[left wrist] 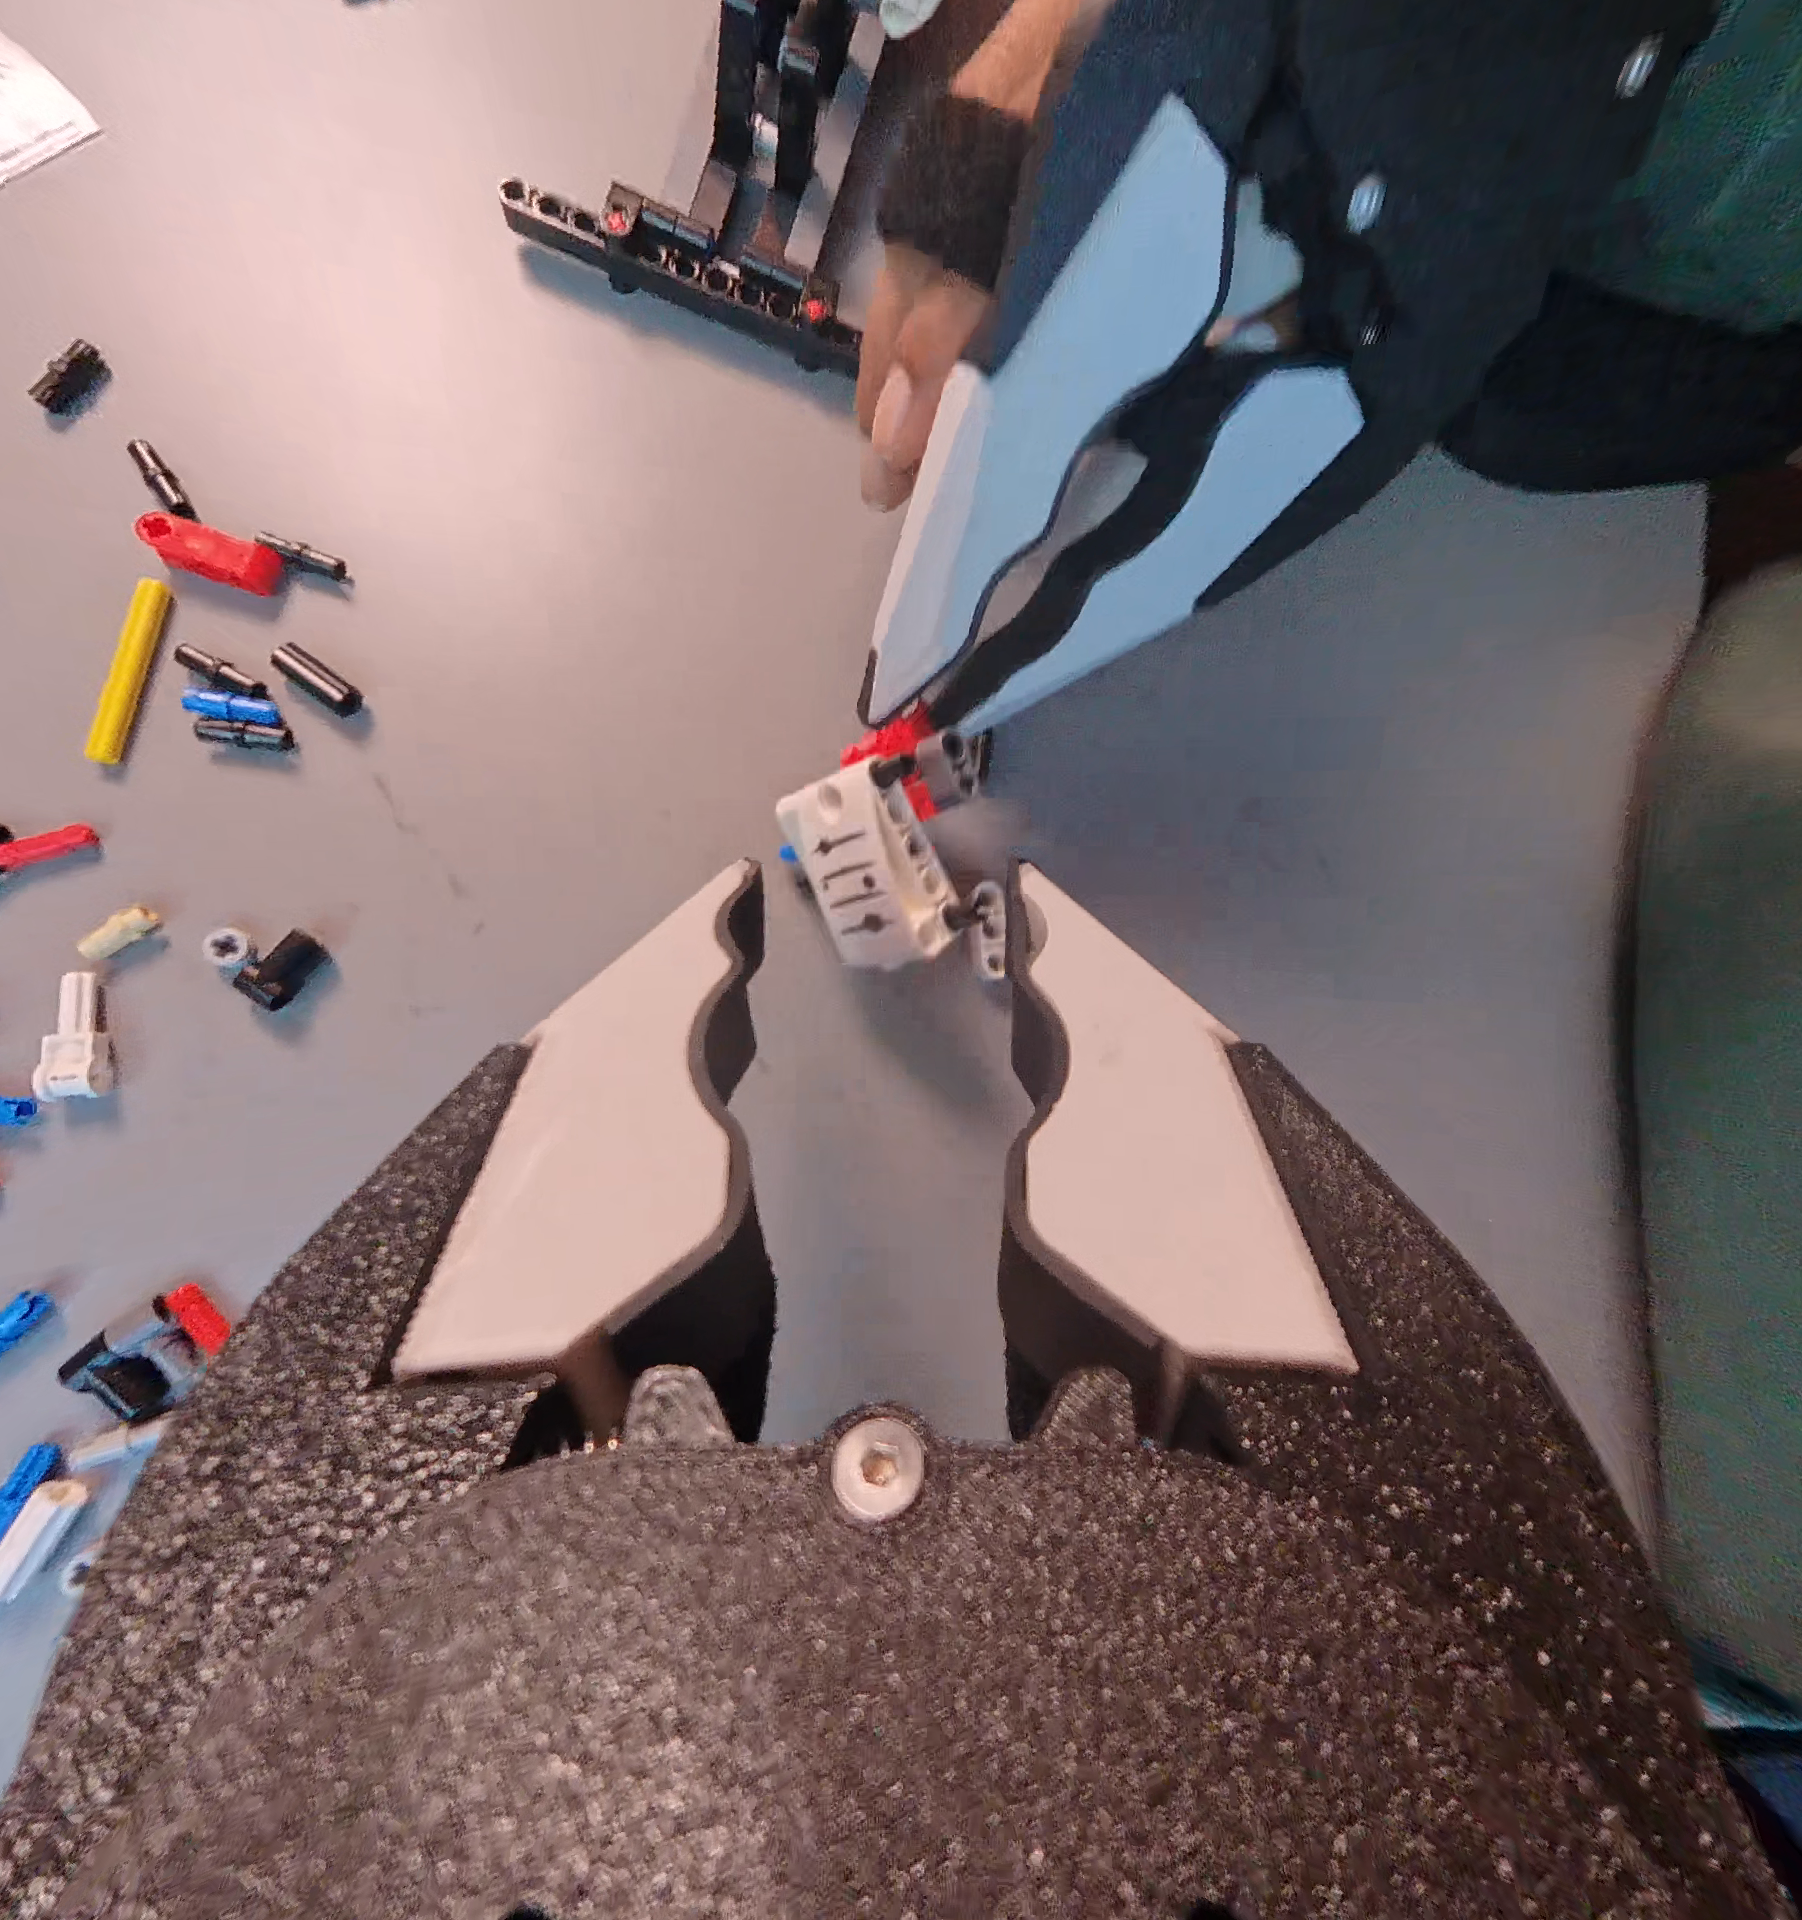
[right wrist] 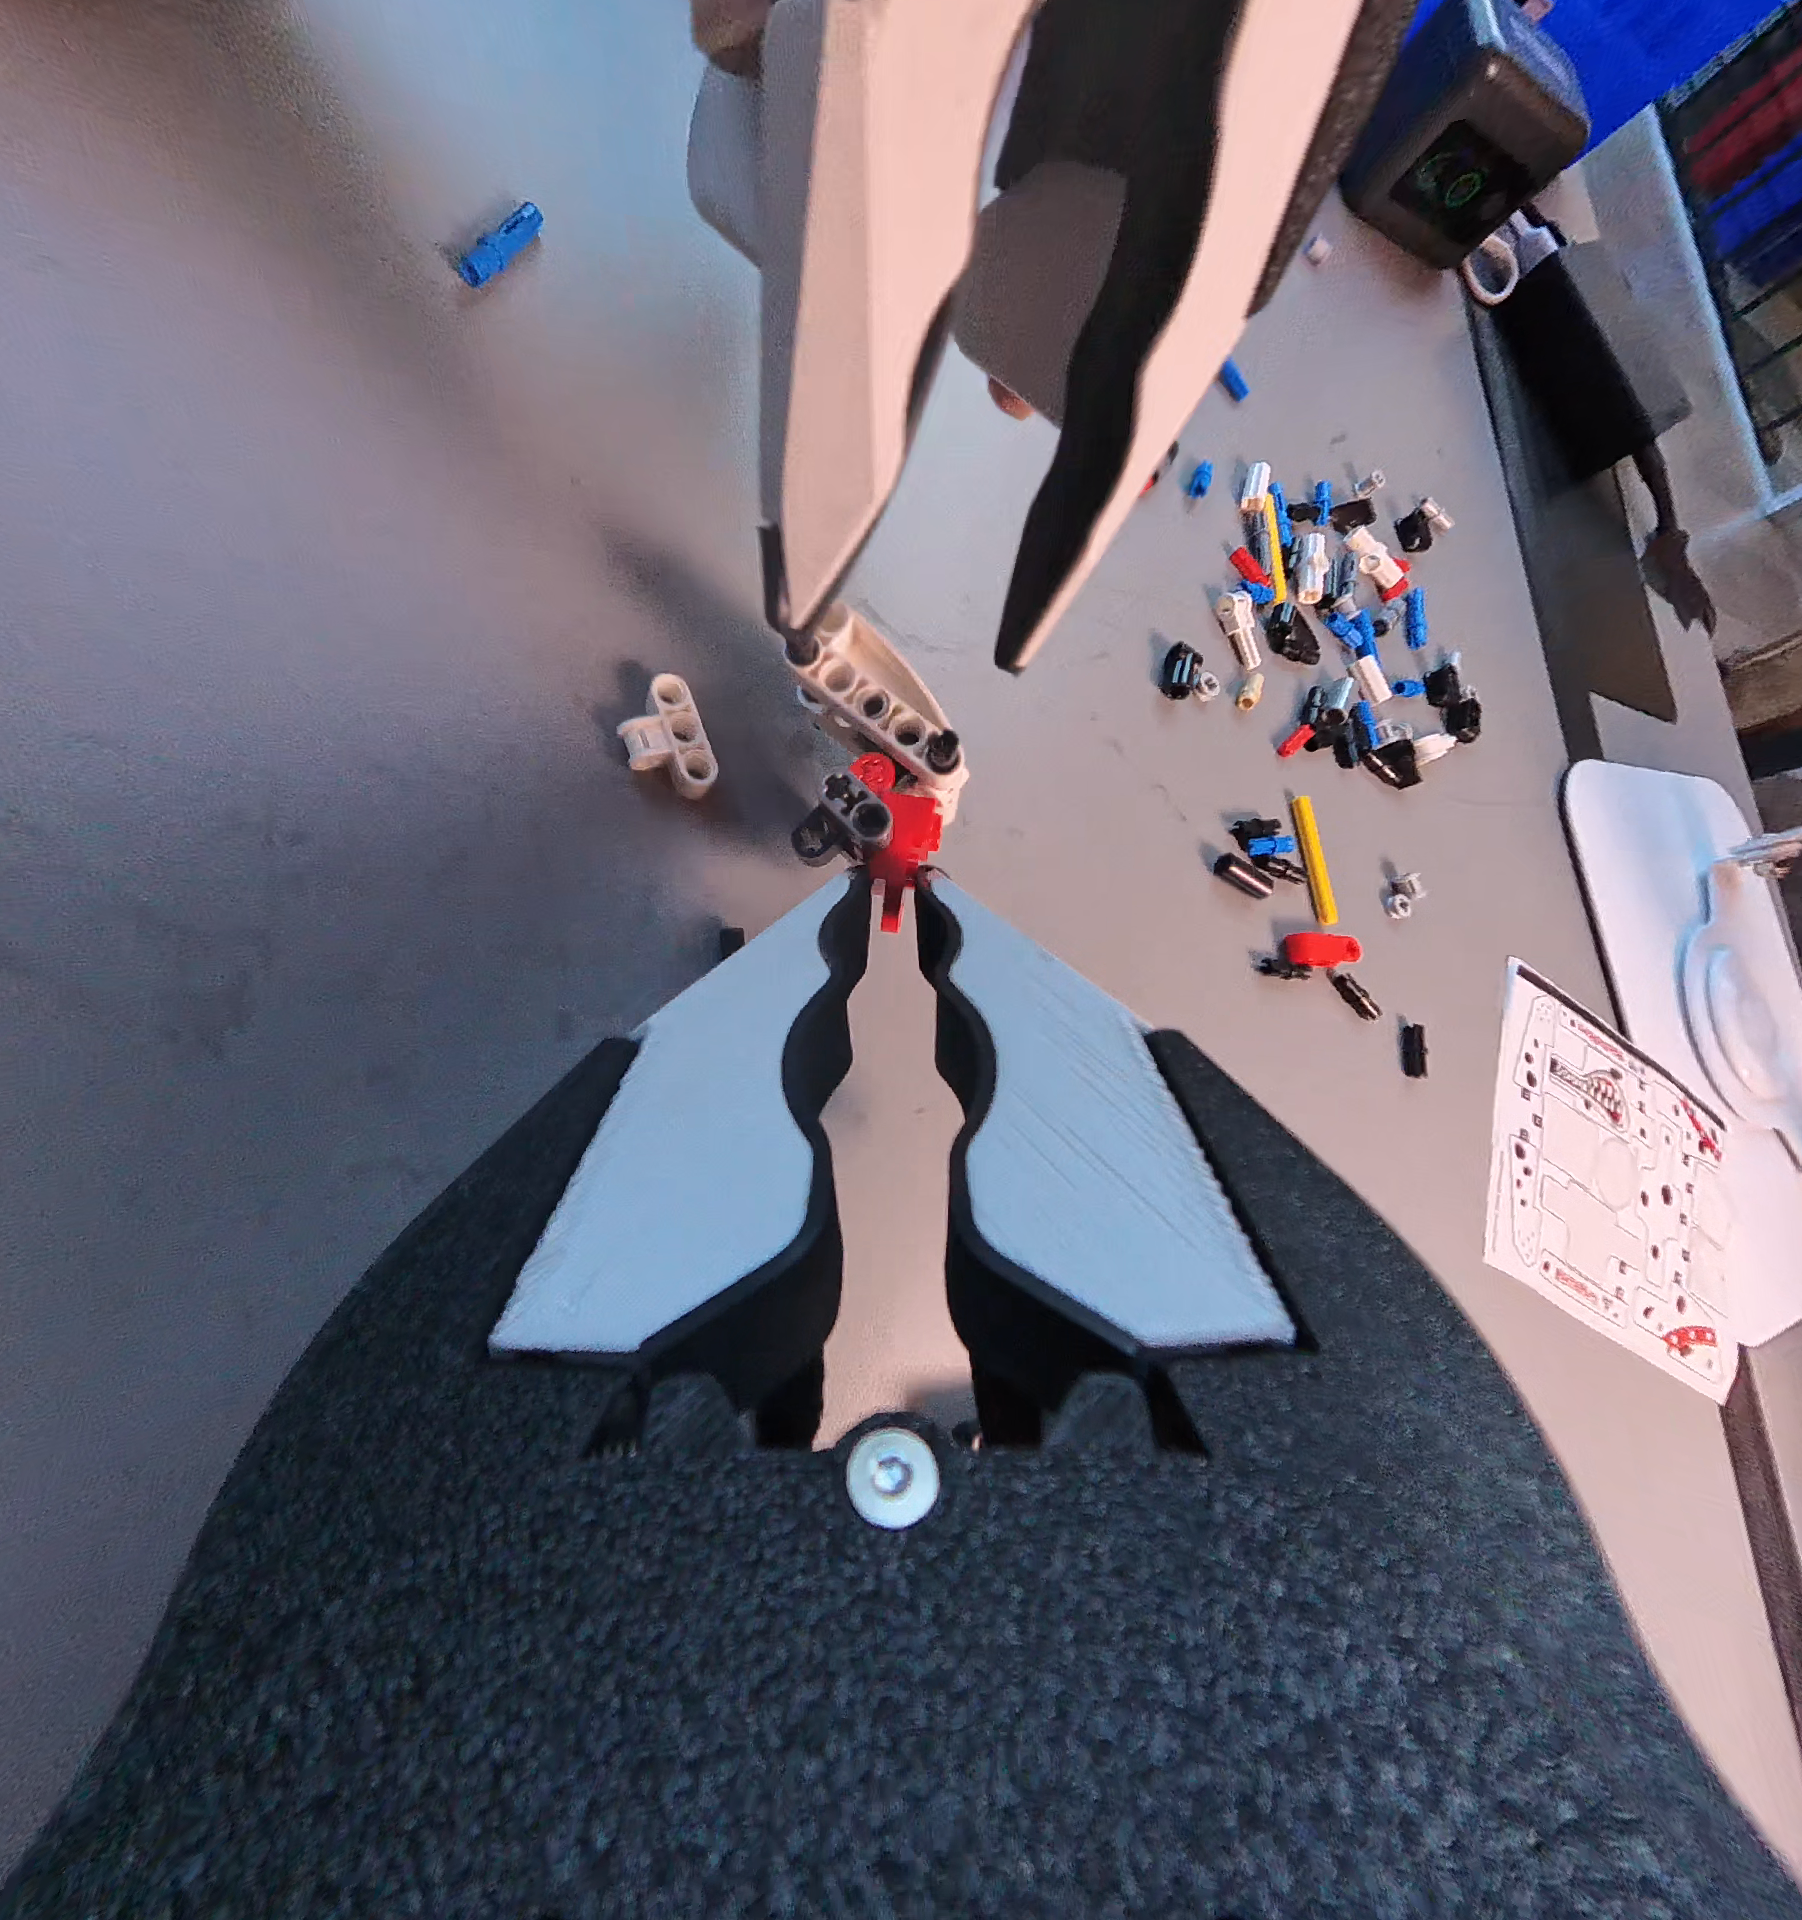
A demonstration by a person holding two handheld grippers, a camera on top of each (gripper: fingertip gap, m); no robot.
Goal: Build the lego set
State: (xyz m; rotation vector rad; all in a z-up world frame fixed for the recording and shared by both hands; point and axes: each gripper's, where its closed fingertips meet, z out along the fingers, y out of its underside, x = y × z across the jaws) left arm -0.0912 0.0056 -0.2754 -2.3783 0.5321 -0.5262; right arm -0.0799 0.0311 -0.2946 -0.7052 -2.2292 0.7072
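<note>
Here the right gripper (right wrist: pixel 889 883) is clamped on the red end of a small lego assembly (right wrist: pixel 881 769), its two fingertips nipped together on a red piece with only a thin gap behind them. The assembly is made of a white beam with a row of holes, a red block and a dark grey connector, and it is held just above the grey table (right wrist: pixel 253 831). In the left wrist view the same assembly (left wrist: pixel 876 883) shows its white panel with black markings, lying just ahead of the left gripper (left wrist: pixel 886 883), whose fingers stand well apart and hold nothing; the right-hand fingertip is touching or nearly touching a small white connector at the assembly's lower end, and I cannot tell which. A person's hand (left wrist: pixel 918 343) in a black fingerless glove holds the right gripper from above. Behind it on the table sits a larger black frame (left wrist: pixel 710 239) of beams with red pins. Loose pieces are scattered to the left: a yellow rod (left wrist: pixel 128 670), a red connector (left wrist: pixel 211 556), and black, blue and white pins. In the right wrist view a white three-hole connector (right wrist: pixel 673 732) lies near the assembly, a blue pin (right wrist: pixel 500 244) lies well apart, and a printed sheet (right wrist: pixel 1603 1174) rests at the table's right edge.
</note>
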